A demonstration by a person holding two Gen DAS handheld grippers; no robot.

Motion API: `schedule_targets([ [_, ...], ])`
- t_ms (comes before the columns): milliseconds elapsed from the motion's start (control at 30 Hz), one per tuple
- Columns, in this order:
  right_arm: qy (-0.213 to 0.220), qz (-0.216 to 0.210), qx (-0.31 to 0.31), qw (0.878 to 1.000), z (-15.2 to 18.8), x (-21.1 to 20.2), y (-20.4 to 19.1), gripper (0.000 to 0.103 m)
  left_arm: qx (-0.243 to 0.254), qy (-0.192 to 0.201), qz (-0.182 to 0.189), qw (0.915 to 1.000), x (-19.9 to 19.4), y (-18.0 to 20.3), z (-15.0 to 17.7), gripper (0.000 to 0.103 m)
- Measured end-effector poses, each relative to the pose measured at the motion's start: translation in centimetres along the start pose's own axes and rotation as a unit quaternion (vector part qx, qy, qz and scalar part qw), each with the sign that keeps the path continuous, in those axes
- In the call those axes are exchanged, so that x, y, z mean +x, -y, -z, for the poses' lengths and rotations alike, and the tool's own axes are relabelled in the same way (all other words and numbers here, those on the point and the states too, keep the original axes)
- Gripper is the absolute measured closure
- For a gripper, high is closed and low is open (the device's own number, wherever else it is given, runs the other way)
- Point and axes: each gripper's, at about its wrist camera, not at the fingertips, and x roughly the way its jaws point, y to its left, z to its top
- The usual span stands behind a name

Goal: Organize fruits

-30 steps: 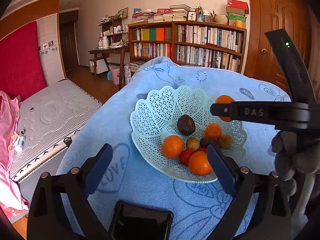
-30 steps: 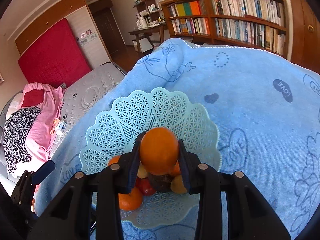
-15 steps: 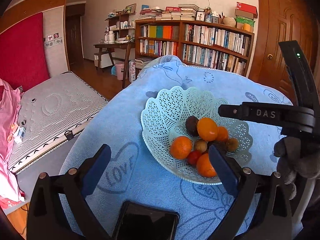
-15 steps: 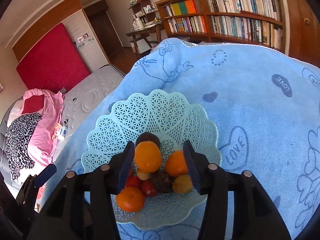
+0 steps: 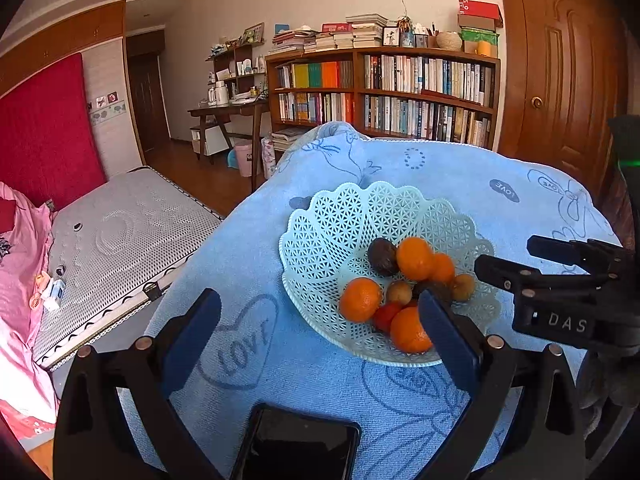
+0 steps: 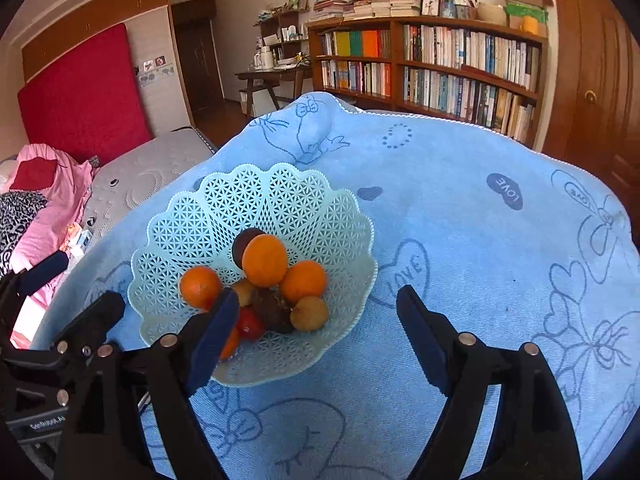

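Observation:
A pale green lattice basket (image 5: 340,224) (image 6: 280,192) sits on the blue towel-covered table (image 6: 480,240). It holds several oranges, a dark round fruit (image 5: 382,256), small brown fruits and a red one. One orange (image 6: 265,260) (image 5: 415,258) rests on top of the pile. My right gripper (image 6: 316,336) is open and empty, pulled back on the near side of the basket. My left gripper (image 5: 320,332) hangs open and empty, low over the towel, near the basket's front left. The right gripper's body (image 5: 560,300) shows at the right of the left wrist view.
A bare mattress (image 5: 120,232) with pink bedding (image 5: 20,280) lies left of the table. A bookshelf (image 5: 400,92), a desk (image 5: 228,116) and a wooden door (image 5: 560,80) stand behind. The towel drops away at the table's left and far edges.
One second ago the right gripper was shut on an orange above the basket. It opened, left the orange on the pile, and has drawn back and to the right. The left gripper shifted slightly.

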Motion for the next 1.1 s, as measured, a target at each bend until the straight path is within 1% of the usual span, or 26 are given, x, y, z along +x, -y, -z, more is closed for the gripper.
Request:
schedule_targets([
  [67, 0.003, 0.015, -0.014, 1.000, 0.5, -0.4, -0.4, 0.019, 0.007, 0.005, -0.009, 0.9999, -0.3, 0.1, 0.0, 0.003],
  [167, 0.010, 0.026, -0.029, 0.999, 1.3, -1.1, -0.9, 0.019, 0.018, 0.011, -0.020, 0.9996, -0.7, 0.4, 0.0, 0.003],
  [300, 0.032, 0.057, -0.052, 0.997, 2.0, -2.4, -1.6, 0.019, 0.032, 0.019, -0.028, 0.9989, -1.2, 0.7, -0.1, 0.003],
  [367, 0.041, 0.065, -0.057, 0.995, 2.2, -3.0, -1.7, 0.018, 0.035, 0.022, -0.030, 0.9987, -1.6, 0.7, -0.1, 0.003],
  [467, 0.056, 0.081, -0.066, 0.993, 2.5, -3.7, -1.8, 0.013, 0.041, 0.026, -0.035, 0.9982, -1.9, 0.6, -0.2, 0.003],
  [533, 0.067, 0.090, -0.073, 0.991, 2.7, -4.1, -2.0, 0.010, 0.053, 0.031, -0.048, 0.9970, -2.1, 0.6, -0.2, 0.003],
  [667, 0.079, 0.106, -0.089, 0.987, 3.2, -4.6, -2.6, 0.009, 0.085, 0.042, -0.082, 0.9921, -2.5, 1.2, 0.1, 0.003],
  [867, 0.084, 0.119, -0.105, 0.984, 3.8, -4.8, -3.4, 0.007, 0.147, 0.052, -0.125, 0.9798, -2.6, 2.6, 0.8, 0.003],
  [1000, 0.082, 0.122, -0.109, 0.983, 4.0, -4.8, -3.6, 0.005, 0.173, 0.051, -0.143, 0.9731, -2.3, 3.2, 1.2, 0.003],
  [1100, 0.079, 0.121, -0.108, 0.984, 4.1, -4.7, -3.6, 0.005, 0.172, 0.049, -0.139, 0.9740, -2.5, 3.1, 1.2, 0.003],
])
